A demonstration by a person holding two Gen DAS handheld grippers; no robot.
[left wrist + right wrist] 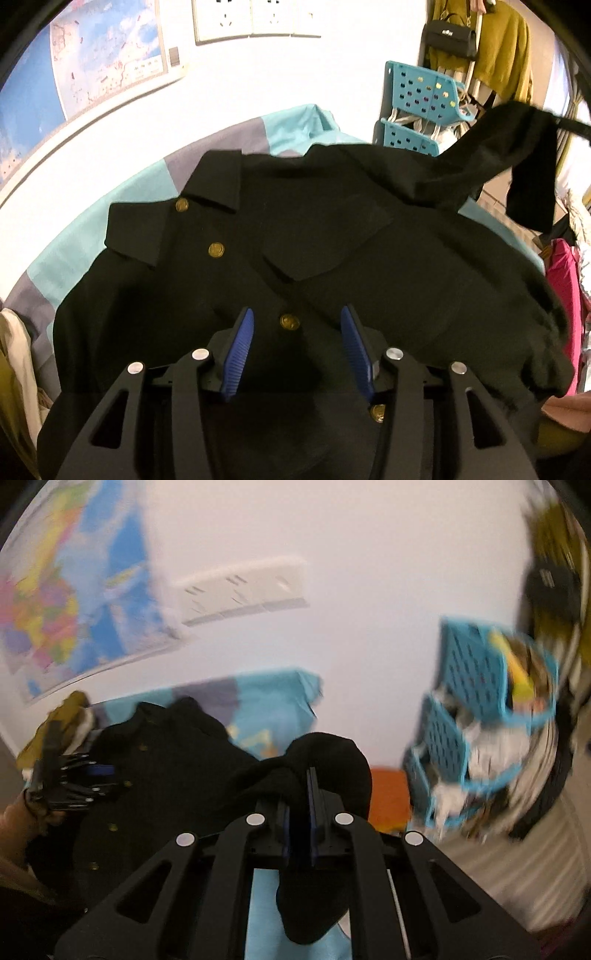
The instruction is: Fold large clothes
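Folding black jacket [295, 229]: right tongs [303, 786] clenched on sleeve [325, 760], left tongs [297, 321] released above placket; next, carry sleeve across.

The right gripper [309, 794] is clamped on a fold of the black jacket [166, 775], with cloth bulging above the jaws and hanging below them. Left of that fold, the left gripper [85, 779] sits over the jacket. Right of it stand blue baskets [472, 686], blurred.
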